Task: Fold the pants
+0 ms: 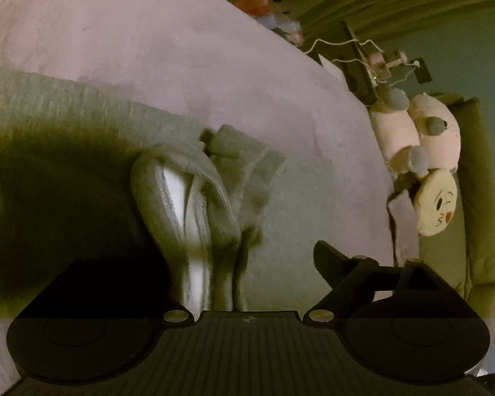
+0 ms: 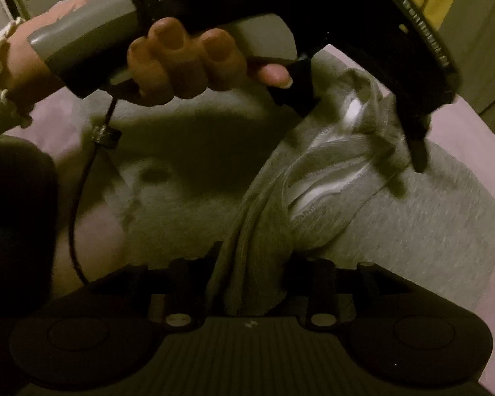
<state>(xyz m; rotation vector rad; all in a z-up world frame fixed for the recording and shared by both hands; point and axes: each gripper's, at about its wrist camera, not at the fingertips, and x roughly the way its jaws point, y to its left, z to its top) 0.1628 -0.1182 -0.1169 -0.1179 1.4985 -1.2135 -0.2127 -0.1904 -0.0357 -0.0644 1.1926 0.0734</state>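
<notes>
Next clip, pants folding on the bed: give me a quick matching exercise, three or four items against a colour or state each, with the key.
Things:
1. pants
2. bedcover
3. plush toy
4. left gripper

Descriptions:
A. pink, spread under the garment
B. open, fingers spread wide
C. grey with white lining showing at a bunched fold
D. lying at the bed's edge, with a round face

Pairs: 1-C, 2-A, 3-D, 4-B

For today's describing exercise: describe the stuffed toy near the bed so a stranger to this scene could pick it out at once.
Start at the pink bedcover on which the grey pants lie, and follow it to its far edge. Beside that edge, against an olive cushion, lies the plush toy. It alone is pale pink with grey feet and a round cream face.
</notes>
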